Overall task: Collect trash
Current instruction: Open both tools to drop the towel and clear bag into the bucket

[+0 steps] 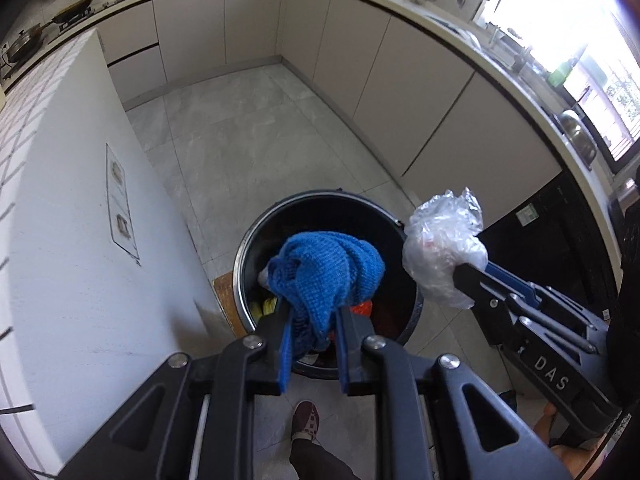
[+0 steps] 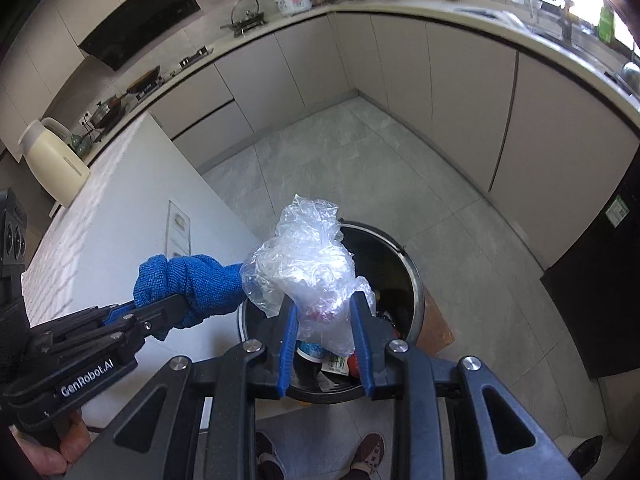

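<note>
L gripper [image 1: 310,320] is clamped tight on a blue knit cloth [image 1: 324,272], right over the trash bin [image 1: 256,236]. R gripper [image 2: 326,320] pinches a crumpled clear plastic bag [image 2: 308,264], at 2 o'clock from the cloth.

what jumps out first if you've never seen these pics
A bright blue knitted cloth bunched in the left gripper, over the open round trash bin on the floor. Beside it, a crumpled clear plastic bag clamped in the right gripper, above the same bin.
</note>
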{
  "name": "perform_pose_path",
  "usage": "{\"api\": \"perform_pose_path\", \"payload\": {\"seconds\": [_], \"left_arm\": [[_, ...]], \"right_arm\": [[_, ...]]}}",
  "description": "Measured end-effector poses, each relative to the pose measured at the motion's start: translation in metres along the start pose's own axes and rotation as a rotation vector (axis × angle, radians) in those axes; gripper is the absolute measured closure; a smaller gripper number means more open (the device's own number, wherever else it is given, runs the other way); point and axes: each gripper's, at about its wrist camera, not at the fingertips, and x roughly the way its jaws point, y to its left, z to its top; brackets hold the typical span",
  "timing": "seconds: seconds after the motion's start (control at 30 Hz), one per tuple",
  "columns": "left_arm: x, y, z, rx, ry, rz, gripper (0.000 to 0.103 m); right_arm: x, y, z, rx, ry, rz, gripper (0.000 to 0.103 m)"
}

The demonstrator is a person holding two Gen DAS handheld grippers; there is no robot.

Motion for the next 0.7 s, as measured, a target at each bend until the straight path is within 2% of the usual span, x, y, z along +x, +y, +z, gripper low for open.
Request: {"api": "perform_pose_path", "payload": {"seconds": [0.13,0.17,0.23,0.27,0.3,0.53,0.7], "left_arm": [[0.02,-0.003,-0.002,-0.016,0.037,0.017,0.079],[0.024,-0.004,-0.003,-0.023,0.038,0.031,0.074],[0.031,-0.003,-0.002,-0.03,0.038,0.041,0.067],[0.033,-0.003,-0.001,-0.035,0.035,0.049,0.061],[0.034,-0.004,0.0,-0.039,0.03,0.059,0.054],[0.014,-0.008,0.003,-0.034,-0.042,0.095,0.052],[-0.028,-0.006,0.001,-0.056,-0.108,0.111,0.052]], "right_arm": [[0.025,-0.007,0.005,-0.016,0.037,0.009,0.073],[0.031,-0.009,0.007,-0.02,0.045,0.015,0.073],[0.04,-0.012,0.009,-0.032,0.056,0.012,0.063],[0.044,-0.014,0.01,-0.038,0.056,0.005,0.055],[0.047,-0.016,0.013,-0.038,0.051,0.002,0.053],[0.044,-0.025,0.02,-0.04,0.018,0.006,0.053],[0.025,-0.013,0.023,-0.078,0.007,0.023,0.053]]}}
